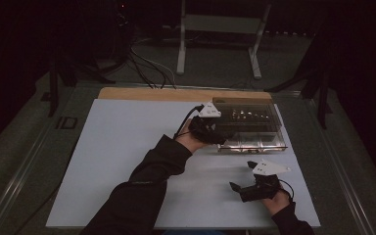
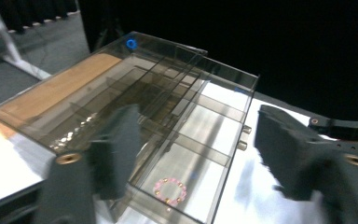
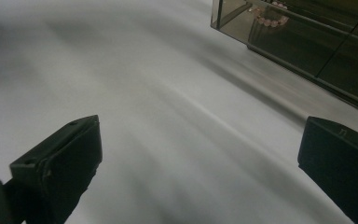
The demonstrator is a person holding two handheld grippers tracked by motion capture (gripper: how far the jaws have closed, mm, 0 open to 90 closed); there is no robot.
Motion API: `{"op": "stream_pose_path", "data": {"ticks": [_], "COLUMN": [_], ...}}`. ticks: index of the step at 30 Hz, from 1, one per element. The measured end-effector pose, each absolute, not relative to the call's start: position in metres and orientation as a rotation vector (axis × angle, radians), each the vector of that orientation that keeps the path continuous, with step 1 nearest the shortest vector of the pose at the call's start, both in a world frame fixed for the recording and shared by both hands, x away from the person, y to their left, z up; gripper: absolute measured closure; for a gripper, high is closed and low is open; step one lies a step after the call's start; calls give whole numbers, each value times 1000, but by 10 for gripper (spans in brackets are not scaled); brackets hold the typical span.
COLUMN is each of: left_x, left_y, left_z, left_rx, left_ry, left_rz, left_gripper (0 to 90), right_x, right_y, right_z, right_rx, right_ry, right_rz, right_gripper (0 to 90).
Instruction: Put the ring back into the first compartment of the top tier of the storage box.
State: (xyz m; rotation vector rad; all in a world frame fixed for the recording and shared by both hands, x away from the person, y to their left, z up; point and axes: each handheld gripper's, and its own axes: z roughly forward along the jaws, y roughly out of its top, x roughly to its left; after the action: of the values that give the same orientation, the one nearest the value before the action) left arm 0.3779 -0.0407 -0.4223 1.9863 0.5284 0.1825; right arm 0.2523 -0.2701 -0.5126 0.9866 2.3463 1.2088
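The clear compartment box sits at the far right of the white mat, before a wooden strip. A pink bead bracelet lies in its near drawer compartment. The left gripper straddles the box's near corner, jaws apart, not pressing. The right gripper rests nearby on the mat, jaws wide open.

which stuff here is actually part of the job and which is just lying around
In the job:
clear compartment box
pink bead bracelet in its drawer
left gripper, open at the box
right gripper, open over the white mat

Lying about:
floor cables
metal stand
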Motion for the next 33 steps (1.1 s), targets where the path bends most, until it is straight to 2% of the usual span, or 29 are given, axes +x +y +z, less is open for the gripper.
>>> {"op": "stream_pose_path", "data": {"ticks": [4, 7, 9, 12, 33], "left_x": [375, 373, 371, 370, 359], "left_y": [-31, -23, -17, -8, 49], "left_z": [-419, -417, -416, -415, -416], "left_rx": [1977, 1985, 1992, 1993, 2023], "left_ry": [518, 526, 515, 520, 546], "left_rz": [164, 163, 167, 143, 207], "left_gripper": [162, 155, 87, 34, 9], "right_x": [252, 252, 252, 252, 252], "right_y": [-270, -270, -270, -269, -268], "right_z": [-513, -512, -512, -512, -512], "right_rx": [984, 988, 990, 988, 988], "right_ry": [2344, 2344, 2347, 2347, 2346], "right_rz": [1209, 1209, 1207, 1204, 1205], "right_gripper": [0, 0, 0, 0, 0]}}
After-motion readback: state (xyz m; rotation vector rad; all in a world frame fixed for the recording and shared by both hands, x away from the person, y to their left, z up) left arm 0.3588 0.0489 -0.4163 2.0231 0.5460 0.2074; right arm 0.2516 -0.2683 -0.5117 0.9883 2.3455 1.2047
